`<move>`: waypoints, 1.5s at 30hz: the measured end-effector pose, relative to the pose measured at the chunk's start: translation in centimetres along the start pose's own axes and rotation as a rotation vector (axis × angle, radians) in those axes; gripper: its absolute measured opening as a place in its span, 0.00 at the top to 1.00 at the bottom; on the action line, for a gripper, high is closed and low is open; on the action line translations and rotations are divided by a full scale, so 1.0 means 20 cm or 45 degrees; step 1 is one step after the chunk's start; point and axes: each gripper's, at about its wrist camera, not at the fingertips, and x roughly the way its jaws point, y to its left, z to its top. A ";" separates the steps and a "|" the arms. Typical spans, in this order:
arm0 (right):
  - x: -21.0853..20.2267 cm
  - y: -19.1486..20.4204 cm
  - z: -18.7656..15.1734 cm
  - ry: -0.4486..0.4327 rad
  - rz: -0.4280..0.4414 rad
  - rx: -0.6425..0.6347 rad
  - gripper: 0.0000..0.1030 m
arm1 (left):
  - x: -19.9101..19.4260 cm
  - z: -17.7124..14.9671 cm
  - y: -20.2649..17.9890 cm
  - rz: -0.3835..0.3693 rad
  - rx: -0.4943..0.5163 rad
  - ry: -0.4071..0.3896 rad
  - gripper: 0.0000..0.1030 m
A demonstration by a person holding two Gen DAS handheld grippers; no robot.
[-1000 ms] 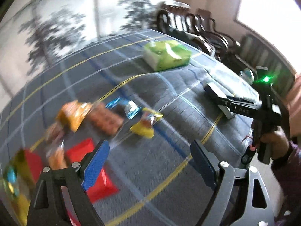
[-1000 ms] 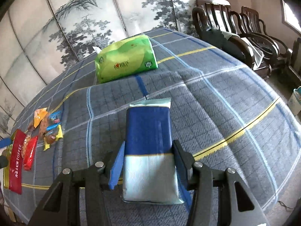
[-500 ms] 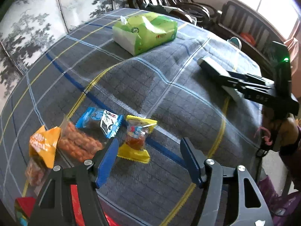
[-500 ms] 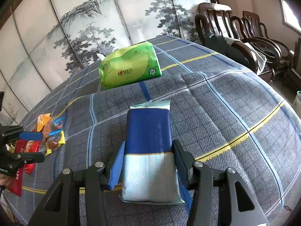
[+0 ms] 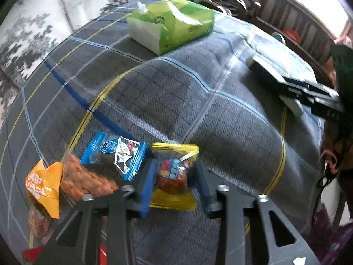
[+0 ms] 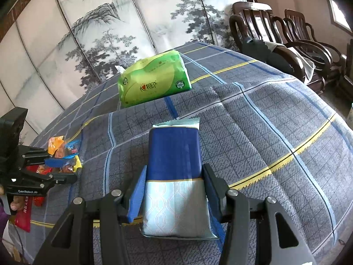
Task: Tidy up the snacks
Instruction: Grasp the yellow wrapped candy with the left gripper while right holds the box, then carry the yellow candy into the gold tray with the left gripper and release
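Observation:
My left gripper (image 5: pixel 174 184) is open and straddles a yellow snack packet (image 5: pixel 173 176) lying on the plaid tablecloth (image 5: pixel 176 99); its fingers sit either side without pressing it. A blue packet (image 5: pixel 114 154), an orange-sausage packet (image 5: pixel 86 181) and an orange bag (image 5: pixel 44 183) lie just to its left. My right gripper (image 6: pixel 174 186) is shut on a blue-and-white tissue pack (image 6: pixel 174 176), resting on the cloth. The left gripper (image 6: pixel 55 167) also shows in the right wrist view over the snack pile (image 6: pixel 64 150).
A green tissue pack (image 5: pixel 174 22) (image 6: pixel 152 81) lies at the far side of the table. Red packets (image 6: pixel 24 212) lie at the left edge. Wooden chairs (image 6: pixel 275 39) stand beyond the table, with a painted folding screen (image 6: pixel 110 22) behind.
My left gripper moved forward and down over the yellow packet and its jaws narrowed around it. My right gripper kept hold of the tissue pack and barely moved.

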 end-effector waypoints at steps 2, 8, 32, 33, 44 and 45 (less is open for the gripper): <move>0.00 0.01 0.00 0.002 -0.019 -0.018 0.51 | -0.01 0.00 -0.02 0.061 -0.059 -0.005 0.80; 0.01 0.05 0.00 0.009 -0.075 -0.073 0.51 | -0.13 -0.14 -0.10 0.055 -0.356 -0.050 0.80; 0.04 0.17 -0.02 0.026 -0.249 -0.220 0.51 | -0.93 -0.93 -0.02 0.537 -0.770 -0.327 0.79; 0.04 0.17 -0.02 0.027 -0.251 -0.222 0.51 | -0.94 -0.95 0.00 0.543 -0.779 -0.330 0.79; 0.05 0.19 -0.02 0.029 -0.274 -0.239 0.51 | -0.99 -1.20 0.22 0.666 -0.927 -0.319 0.79; 0.05 0.19 -0.02 0.029 -0.276 -0.241 0.51 | -0.99 -1.21 0.23 0.671 -0.935 -0.314 0.79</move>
